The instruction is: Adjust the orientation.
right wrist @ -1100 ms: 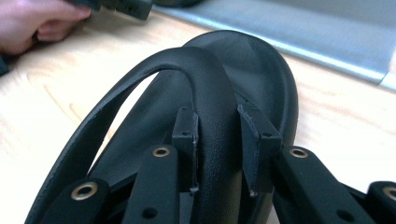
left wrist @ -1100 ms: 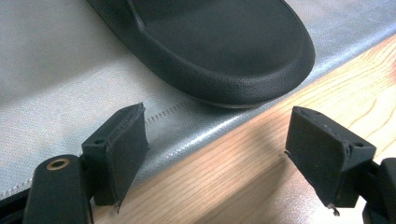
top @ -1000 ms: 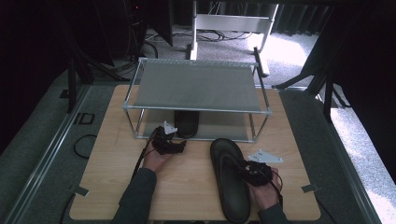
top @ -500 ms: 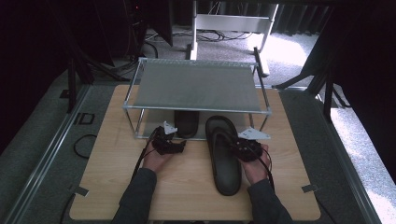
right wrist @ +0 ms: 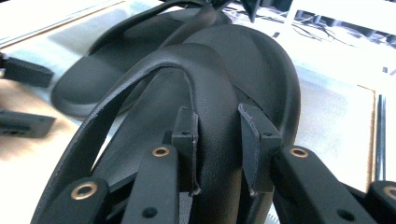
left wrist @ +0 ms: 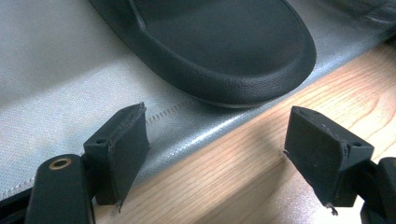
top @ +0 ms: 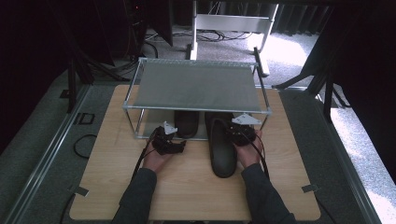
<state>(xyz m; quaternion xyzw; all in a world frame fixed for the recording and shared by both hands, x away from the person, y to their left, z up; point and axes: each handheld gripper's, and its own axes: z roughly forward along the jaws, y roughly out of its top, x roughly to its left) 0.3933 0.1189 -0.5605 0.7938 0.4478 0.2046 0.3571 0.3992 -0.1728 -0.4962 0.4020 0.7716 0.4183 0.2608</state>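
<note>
Now that the second sandal (top: 220,147), clamped at its strap by the right hand-held gripper (top: 240,133), has slid half under the rack (top: 198,84) beside its mate (top: 186,122), the left hand-held gripper (top: 169,143) waits open, empty, the pairing seemingly near done.

Dim surroundings, bright glare upper right, soft focus

Left gripper (top: 180,143): jaws wide apart, empty, held low in the left hand (top: 158,157). Right gripper (top: 232,135): jaws closed on a strap, right hand (top: 247,150) behind.
</note>
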